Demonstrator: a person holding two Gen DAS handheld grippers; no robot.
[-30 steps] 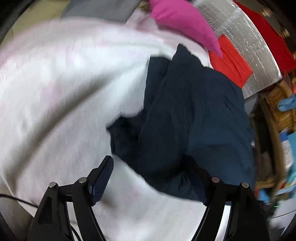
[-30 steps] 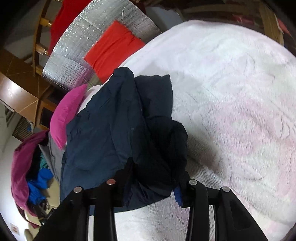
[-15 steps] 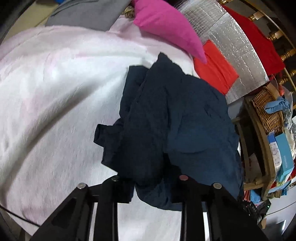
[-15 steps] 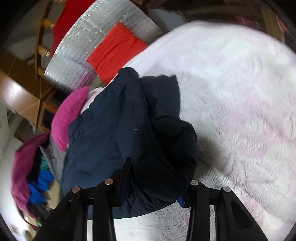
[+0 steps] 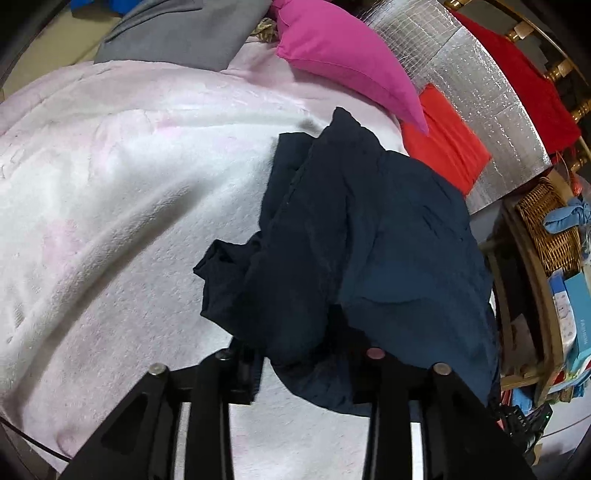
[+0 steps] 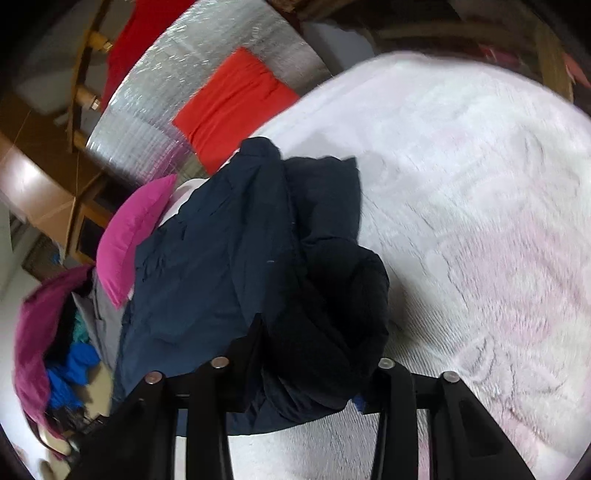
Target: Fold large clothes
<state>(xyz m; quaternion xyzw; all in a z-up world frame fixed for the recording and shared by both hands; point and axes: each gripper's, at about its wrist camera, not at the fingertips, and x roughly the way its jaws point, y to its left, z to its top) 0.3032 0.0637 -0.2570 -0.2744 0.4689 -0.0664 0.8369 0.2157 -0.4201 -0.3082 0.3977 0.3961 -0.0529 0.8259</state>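
A crumpled navy garment lies bunched on a white, pink-tinged plush blanket, its near folds gathered between the fingers of both handheld grippers. The left gripper, seen from its own camera, has a thick fold of the dark cloth wedged between its black fingers; its jaws are easing apart, and whether the pads press the fabric cannot be told, since the cloth hides them. The right gripper likewise has a rolled, near-black bundle of the same garment filling the gap between its fingers; its jaws too are opening, with the fabric between them and the pads mostly hidden. From the grippers the garment runs away across the blanket toward the far edge. Just beyond it lies a magenta pillow, with a grey cloth beside it. An orange-red cloth lies on a silver quilted foil sheet, and a red cloth hangs over a wooden rail. At the right edge of the left view stands a wicker basket above shelves of boxes. The right view is slightly blurred.
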